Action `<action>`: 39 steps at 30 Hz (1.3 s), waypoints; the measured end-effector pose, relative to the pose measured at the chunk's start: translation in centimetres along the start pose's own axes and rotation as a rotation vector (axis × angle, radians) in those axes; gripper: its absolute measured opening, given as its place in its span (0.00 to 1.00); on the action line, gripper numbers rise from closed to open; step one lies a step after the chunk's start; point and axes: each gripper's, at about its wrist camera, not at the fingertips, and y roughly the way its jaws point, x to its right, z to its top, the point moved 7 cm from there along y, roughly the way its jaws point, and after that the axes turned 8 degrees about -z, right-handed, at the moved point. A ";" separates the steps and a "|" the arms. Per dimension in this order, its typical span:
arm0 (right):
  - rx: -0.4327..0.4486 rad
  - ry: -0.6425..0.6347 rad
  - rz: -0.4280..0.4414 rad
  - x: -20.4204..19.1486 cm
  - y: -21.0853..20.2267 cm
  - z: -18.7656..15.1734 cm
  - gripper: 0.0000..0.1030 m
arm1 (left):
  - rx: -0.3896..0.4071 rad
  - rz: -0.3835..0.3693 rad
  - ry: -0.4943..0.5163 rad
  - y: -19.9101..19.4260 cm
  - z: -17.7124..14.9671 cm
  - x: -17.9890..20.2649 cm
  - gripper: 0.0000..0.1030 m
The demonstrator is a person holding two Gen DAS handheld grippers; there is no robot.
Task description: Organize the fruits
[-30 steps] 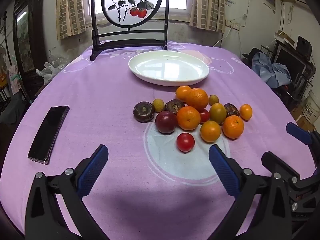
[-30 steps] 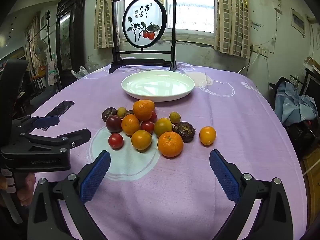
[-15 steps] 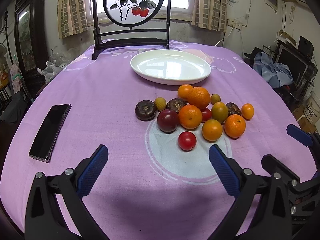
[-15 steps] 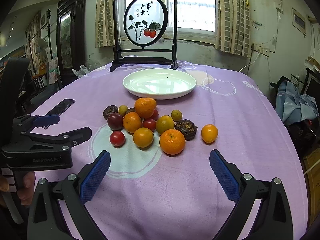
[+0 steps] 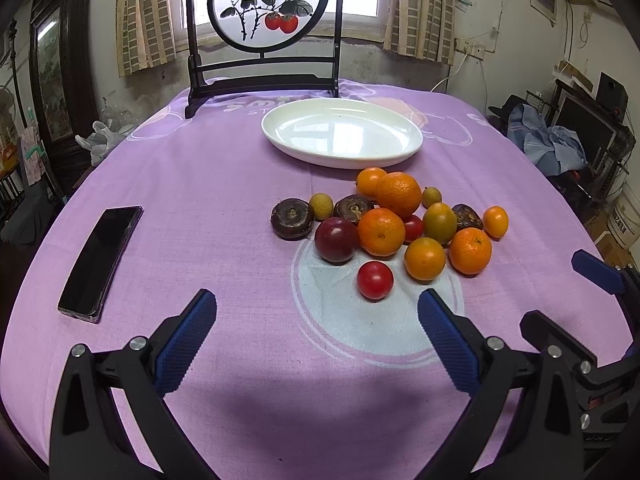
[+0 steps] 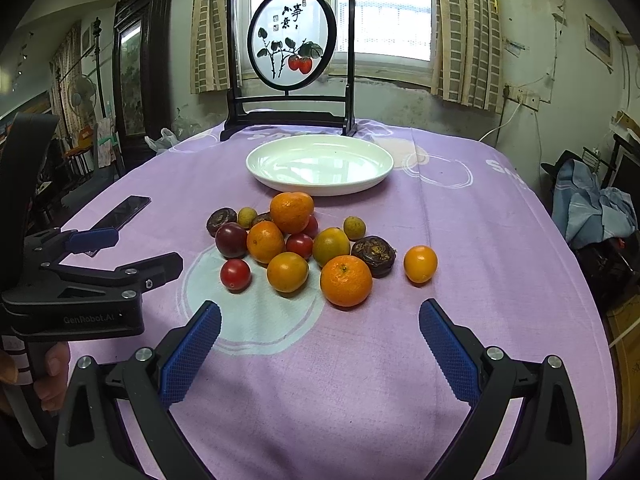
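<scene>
A pile of fruit [image 5: 384, 232] lies on the purple tablecloth: oranges, small red tomatoes, a dark plum [image 5: 336, 239], brown passion fruits and small yellow-green fruits. It also shows in the right wrist view [image 6: 304, 244]. An empty white plate [image 5: 342, 132] [image 6: 320, 164] sits just behind the pile. My left gripper [image 5: 316, 336] is open and empty, hovering in front of the pile near a red tomato [image 5: 375, 280]. My right gripper [image 6: 320, 340] is open and empty, in front of a large orange [image 6: 346, 280]. The left gripper also shows in the right wrist view [image 6: 132, 254].
A black phone [image 5: 100, 258] lies on the cloth at the left. A framed round persimmon painting on a dark stand [image 5: 264, 24] stands at the table's far edge. Clothes and clutter [image 5: 552, 140] sit off the table's right side.
Both grippers have moved slightly forward toward the fruit pile, which looks a little larger. Both stay open. No fruit has moved.
</scene>
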 end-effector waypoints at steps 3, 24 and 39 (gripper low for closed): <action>-0.001 -0.002 -0.001 0.0 0.0 0.0 0.97 | 0.000 0.002 0.000 0.0 0.0 0.0 0.96; -0.005 -0.008 0.000 -0.1 0.1 -0.1 0.97 | -0.003 -0.001 0.001 0.0 -0.1 0.0 0.96; -0.008 -0.008 0.000 -0.2 0.1 -0.2 0.97 | -0.007 -0.002 0.001 0.0 -0.2 0.1 0.96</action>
